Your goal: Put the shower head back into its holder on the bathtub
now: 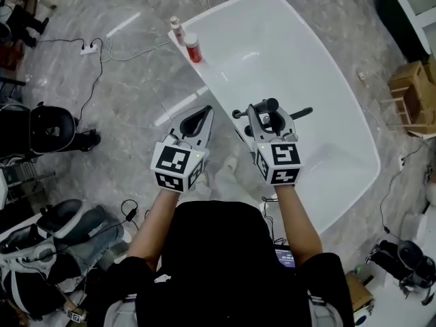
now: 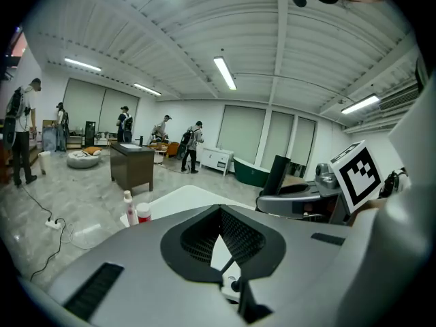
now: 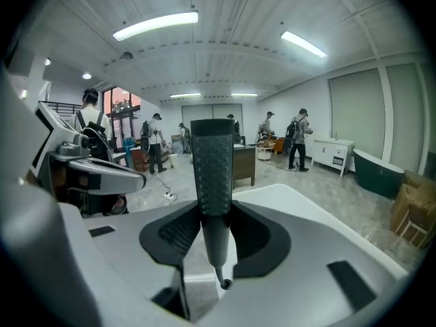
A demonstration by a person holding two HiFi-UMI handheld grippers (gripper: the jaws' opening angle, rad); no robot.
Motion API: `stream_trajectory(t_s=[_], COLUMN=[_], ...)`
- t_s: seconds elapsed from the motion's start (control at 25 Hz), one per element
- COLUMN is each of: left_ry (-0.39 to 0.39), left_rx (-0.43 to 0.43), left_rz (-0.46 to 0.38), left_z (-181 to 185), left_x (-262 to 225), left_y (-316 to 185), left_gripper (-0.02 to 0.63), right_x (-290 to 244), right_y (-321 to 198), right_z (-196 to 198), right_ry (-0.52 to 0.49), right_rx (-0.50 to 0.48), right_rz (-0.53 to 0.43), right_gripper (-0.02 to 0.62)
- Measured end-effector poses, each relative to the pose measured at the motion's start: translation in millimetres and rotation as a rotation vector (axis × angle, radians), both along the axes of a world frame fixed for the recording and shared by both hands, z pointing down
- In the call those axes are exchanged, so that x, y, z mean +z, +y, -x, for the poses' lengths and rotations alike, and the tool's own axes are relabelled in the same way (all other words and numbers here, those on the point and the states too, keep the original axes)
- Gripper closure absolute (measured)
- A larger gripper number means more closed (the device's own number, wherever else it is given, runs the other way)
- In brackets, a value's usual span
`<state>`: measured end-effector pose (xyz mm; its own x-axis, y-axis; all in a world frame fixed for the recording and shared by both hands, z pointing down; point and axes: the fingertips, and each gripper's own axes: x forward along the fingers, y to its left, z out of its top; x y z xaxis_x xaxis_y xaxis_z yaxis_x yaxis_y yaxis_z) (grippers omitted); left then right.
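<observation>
The white bathtub [image 1: 300, 53] lies ahead of both grippers in the head view. My right gripper [image 1: 267, 112] hangs over its near rim, shut on the black stick-shaped shower head [image 3: 212, 172], which stands up and forward between the jaws with its dotted nozzle face toward the camera. The same shower head [image 2: 276, 176] shows as a dark column in the left gripper view. A black fitting [image 1: 236, 114] sits on the rim just under the right gripper; I cannot tell whether it is the holder. My left gripper [image 1: 204, 112] is beside the tub's near rim, shut and empty.
A red-and-white bottle [image 1: 193, 48] and a slim white bottle [image 1: 176, 28] stand on the tub's far left rim. On the floor are a power strip with cables [image 1: 88, 48], a black chair [image 1: 51, 129] and wooden crates [image 1: 412, 90]. People stand far off.
</observation>
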<state>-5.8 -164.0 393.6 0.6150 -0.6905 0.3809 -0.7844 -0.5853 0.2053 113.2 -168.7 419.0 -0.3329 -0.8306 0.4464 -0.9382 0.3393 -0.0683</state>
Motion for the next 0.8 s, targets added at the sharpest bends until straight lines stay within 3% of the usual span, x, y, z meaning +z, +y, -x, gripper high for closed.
stream_trajectory(t_s=[0.8], left_ry=[-0.048], left_rx=[-0.041], left_rz=[0.191], left_z=[19], left_x=[124], left_y=[7], left_gripper=[0.592], right_x=[147], right_y=[-4], right_z=[8], right_ry=[0.078], right_rx=[-0.033], right_rz=[0.216], right_gripper=[0.456])
